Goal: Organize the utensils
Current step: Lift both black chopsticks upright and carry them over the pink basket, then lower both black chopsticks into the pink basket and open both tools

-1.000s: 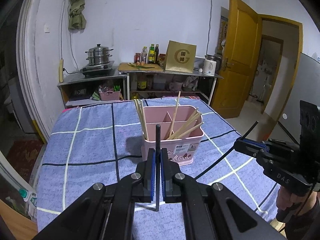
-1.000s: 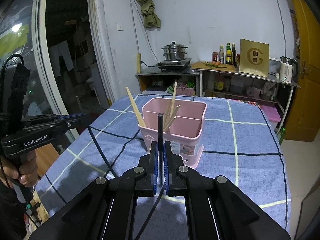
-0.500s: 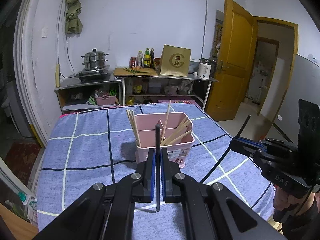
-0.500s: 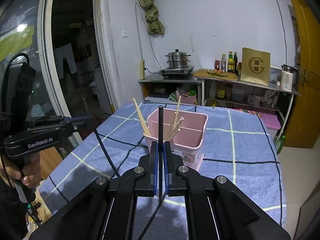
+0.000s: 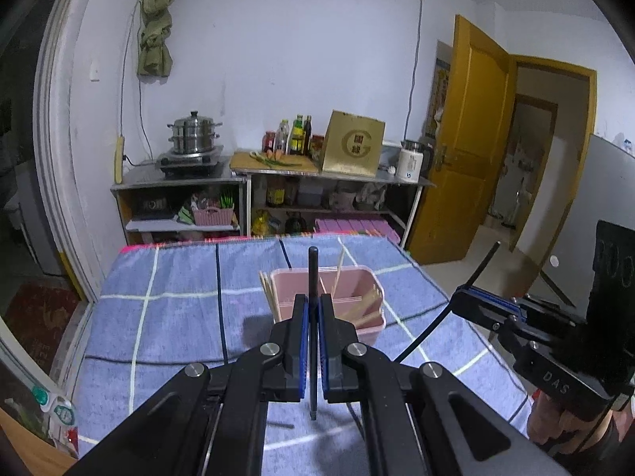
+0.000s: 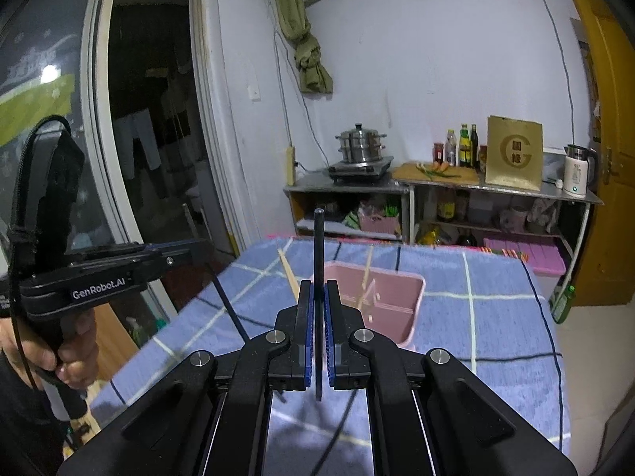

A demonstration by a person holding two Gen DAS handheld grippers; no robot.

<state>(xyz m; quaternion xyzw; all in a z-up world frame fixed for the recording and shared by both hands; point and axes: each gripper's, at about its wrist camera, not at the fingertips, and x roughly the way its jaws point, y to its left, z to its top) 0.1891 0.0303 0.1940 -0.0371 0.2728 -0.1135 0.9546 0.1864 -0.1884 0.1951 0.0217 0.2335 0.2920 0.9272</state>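
Two black chopsticks: one is clamped in each gripper, well above the cloth.
Left gripper [image 5: 312,333]: jaws are closed tight on a black chopstick [image 5: 312,277], which is held upright, its tip standing above the fingertips.
Right gripper [image 6: 318,325]: jaws are likewise closed tight on a second black chopstick [image 6: 318,246], also held upright; its lower end hangs free beneath the pads.
Pink caddy [image 5: 367,323]: a divided plastic holder is placed near the middle of the table, ahead of and below both grippers.
Wooden chopsticks [image 5: 266,291]: several pale sticks are already lodged in the caddy, leaning at differing angles; a few are seen at the left wall, others across the dividers. Which compartment each one occupies cannot be told.
Blue checked cloth [image 5: 166,317]: the table is covered by it; a short dark item is seen on the cloth close under the left gripper, too small to identify.
Work done, as judged: the wooden set appears to be stowed.
Work left, as judged: both black chopsticks are not yet in the caddy; each must be carried over a compartment, lowered and released.
Hazard, as judged: the leaning wooden sticks could be struck during the lowering.
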